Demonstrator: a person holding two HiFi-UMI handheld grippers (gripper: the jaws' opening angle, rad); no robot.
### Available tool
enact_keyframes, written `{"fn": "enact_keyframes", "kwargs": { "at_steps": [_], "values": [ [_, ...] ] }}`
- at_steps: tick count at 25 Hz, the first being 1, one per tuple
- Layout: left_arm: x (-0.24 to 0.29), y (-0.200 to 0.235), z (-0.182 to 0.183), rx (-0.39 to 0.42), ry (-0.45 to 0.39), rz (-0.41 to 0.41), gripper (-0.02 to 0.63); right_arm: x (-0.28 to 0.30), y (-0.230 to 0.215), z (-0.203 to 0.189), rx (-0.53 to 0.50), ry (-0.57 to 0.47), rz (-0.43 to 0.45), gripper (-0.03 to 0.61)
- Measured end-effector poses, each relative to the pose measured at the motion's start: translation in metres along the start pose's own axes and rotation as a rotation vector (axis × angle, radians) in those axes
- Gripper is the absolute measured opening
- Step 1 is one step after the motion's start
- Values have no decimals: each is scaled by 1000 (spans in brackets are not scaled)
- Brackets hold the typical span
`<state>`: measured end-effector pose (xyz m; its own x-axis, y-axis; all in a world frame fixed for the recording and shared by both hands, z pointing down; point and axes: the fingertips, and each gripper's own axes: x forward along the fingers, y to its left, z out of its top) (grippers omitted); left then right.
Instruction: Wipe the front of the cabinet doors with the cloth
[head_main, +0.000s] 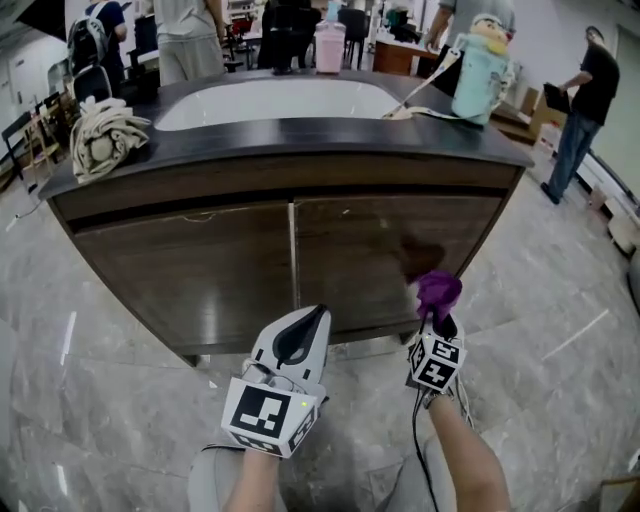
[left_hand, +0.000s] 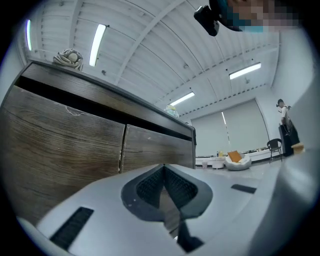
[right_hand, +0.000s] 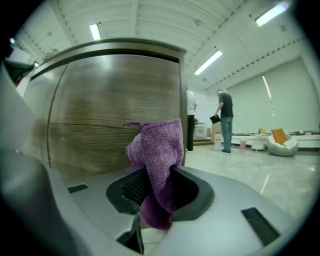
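Note:
The dark wooden cabinet has a left door (head_main: 190, 270) and a right door (head_main: 390, 250) under a black counter. A purple cloth (head_main: 438, 292) sticks up from my right gripper (head_main: 438, 312), which is shut on it low in front of the right door. Whether the cloth touches the wood I cannot tell. In the right gripper view the cloth (right_hand: 157, 155) hangs between the jaws of the right gripper (right_hand: 155, 175), with the door (right_hand: 100, 115) close behind. My left gripper (head_main: 312, 318) is shut with nothing in it and points level at the seam between the doors. In its own view the left gripper (left_hand: 164, 170) faces both doors (left_hand: 55, 145).
On the counter are a white sink (head_main: 270, 100), a pale bundled rope or rag (head_main: 100, 135) at the left end, a pink cup (head_main: 330, 45) and a teal bottle (head_main: 480, 65). People stand behind and at the right (head_main: 585, 100). Grey marble floor (head_main: 560, 330) surrounds the cabinet.

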<state>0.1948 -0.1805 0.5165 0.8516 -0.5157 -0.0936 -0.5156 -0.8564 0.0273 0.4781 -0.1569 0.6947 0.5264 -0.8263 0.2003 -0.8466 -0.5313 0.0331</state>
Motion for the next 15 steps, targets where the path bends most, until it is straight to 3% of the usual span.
{"fn": "enact_keyframes", "kwargs": {
  "at_steps": [2, 6, 15],
  "values": [
    [3, -4, -3, -2, 6, -9, 3, 7, -24, -5, 26, 18, -54, 114],
    [5, -9, -3, -27, 3, -22, 3, 22, -47, -11, -17, 59, -98, 114],
    [4, -8, -10, -10, 31, -10, 3, 43, -33, -8, -150, 99, -27, 114]
  ]
}}
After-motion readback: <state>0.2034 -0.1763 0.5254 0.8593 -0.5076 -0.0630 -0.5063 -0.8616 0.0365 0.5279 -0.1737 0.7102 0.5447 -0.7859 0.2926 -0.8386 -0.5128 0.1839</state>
